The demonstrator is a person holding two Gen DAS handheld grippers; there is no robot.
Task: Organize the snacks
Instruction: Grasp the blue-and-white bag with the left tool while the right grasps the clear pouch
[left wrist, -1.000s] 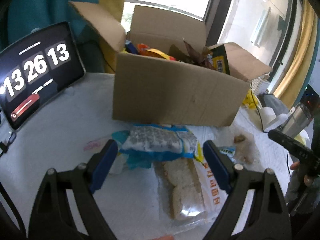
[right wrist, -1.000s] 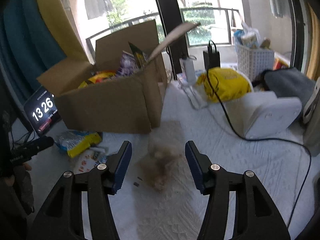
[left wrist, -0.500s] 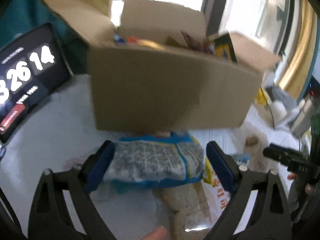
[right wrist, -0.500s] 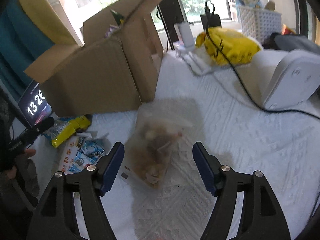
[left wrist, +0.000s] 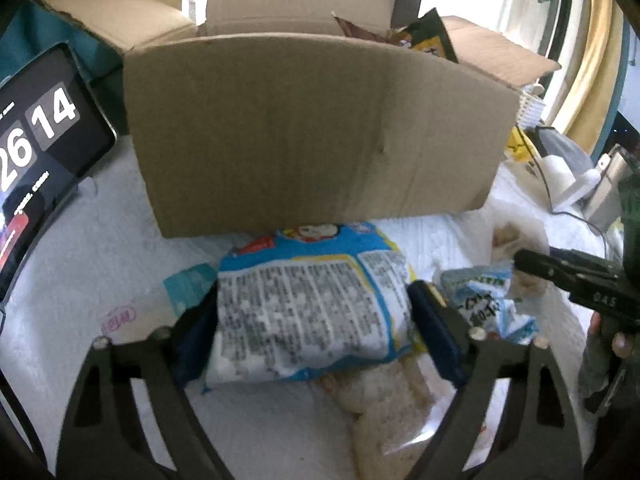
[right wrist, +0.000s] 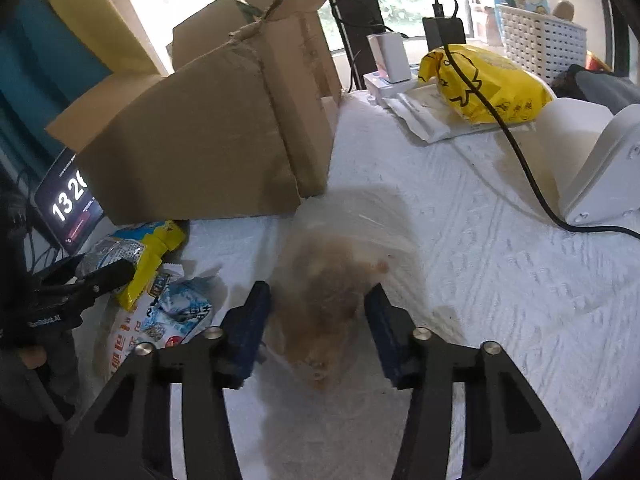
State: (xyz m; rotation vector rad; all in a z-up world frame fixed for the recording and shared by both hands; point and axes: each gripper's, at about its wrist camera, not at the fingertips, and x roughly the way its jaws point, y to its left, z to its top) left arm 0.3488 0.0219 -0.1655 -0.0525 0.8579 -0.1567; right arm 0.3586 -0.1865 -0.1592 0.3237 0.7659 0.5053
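Both grippers are down on the white-clothed counter (right wrist: 500, 280) just in front of the cardboard box (left wrist: 312, 132), whose flaps stand open with a couple of snack packs poking up at its far right corner. The left gripper (left wrist: 314, 316) has a blue-and-white snack bag (left wrist: 312, 304) between its jaws; they have just been closing and both blue pads now sit against the bag's left and right edges, clamped on it. That bag lies near the box's front wall, on top of a clear pack of pale bread-like slices (left wrist: 384, 412), with a small light-blue packet (left wrist: 486, 300) just to its right. Over on the right gripper (right wrist: 318, 320), the jaws have also just been closing, around a clear bag of brownish snacks (right wrist: 332, 300) that sits near the box's right corner; the pads touch both flanks of the bag, though it is blurred. To the left, a tablet (left wrist: 44, 136) shows a clock. At the far right of the counter lie a yellow plastic bag (right wrist: 488, 84), a black cable (right wrist: 520, 152) and a white basket (right wrist: 540, 40).
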